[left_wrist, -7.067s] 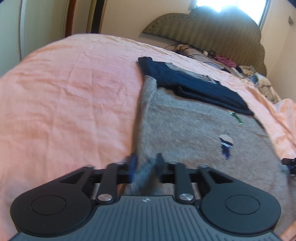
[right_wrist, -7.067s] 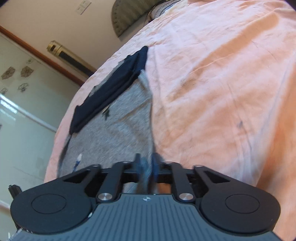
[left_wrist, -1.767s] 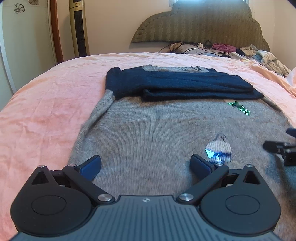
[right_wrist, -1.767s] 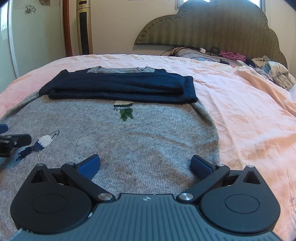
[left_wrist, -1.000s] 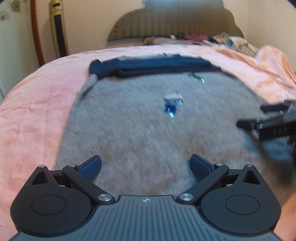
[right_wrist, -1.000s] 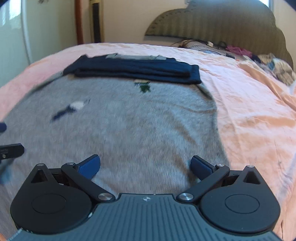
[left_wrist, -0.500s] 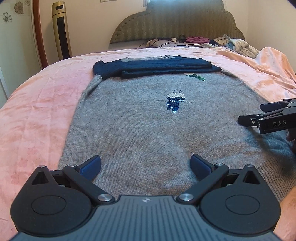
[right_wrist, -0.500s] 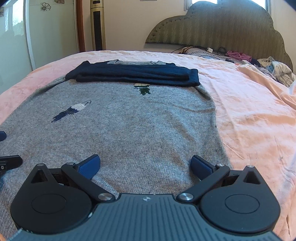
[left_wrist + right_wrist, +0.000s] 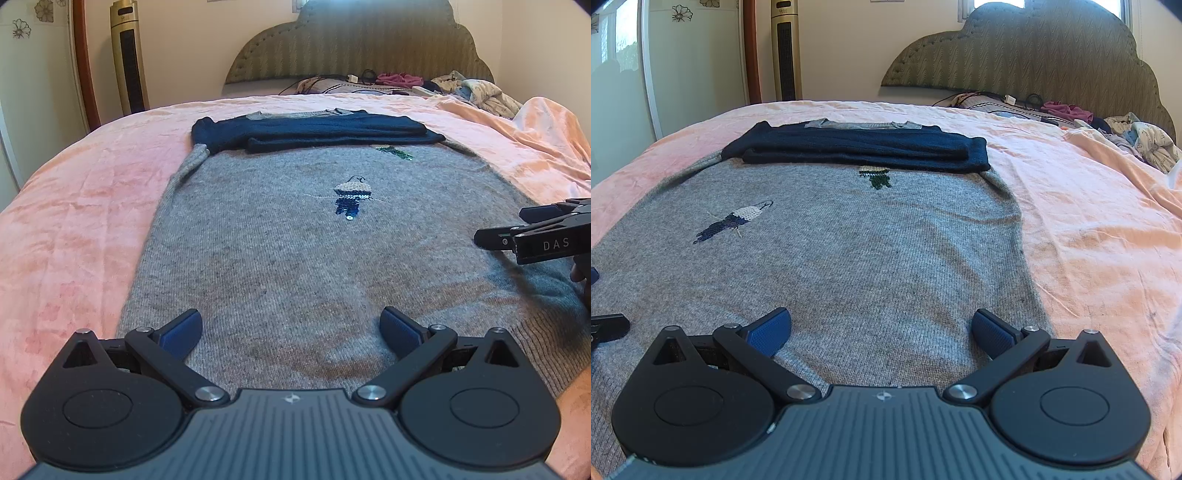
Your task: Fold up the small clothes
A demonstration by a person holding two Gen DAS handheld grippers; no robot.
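Observation:
A grey knit sweater (image 9: 295, 251) lies flat on the pink bedspread (image 9: 74, 206), its navy sleeves (image 9: 314, 131) folded across the top. It carries small embroidered figures (image 9: 351, 201). My left gripper (image 9: 291, 328) is open and empty, just above the sweater's near hem on the left side. My right gripper (image 9: 881, 330) is open and empty above the hem on the right side, near the sweater's right edge (image 9: 1023, 258). The same sweater (image 9: 849, 251) and sleeves (image 9: 860, 147) fill the right wrist view. The right gripper also shows side-on in the left wrist view (image 9: 532, 236).
A padded headboard (image 9: 1034, 55) stands at the far end, with a pile of loose clothes and cables (image 9: 1126, 136) in front of it. A tower fan (image 9: 129, 55) and a wooden door frame stand at the far left. Pink bedspread (image 9: 1100, 221) lies to the right.
Both grippers held the sweater shut seven seconds ago, then let go and opened. In the last second they drew back toward the near hem and steadied; the sweater lies flat.

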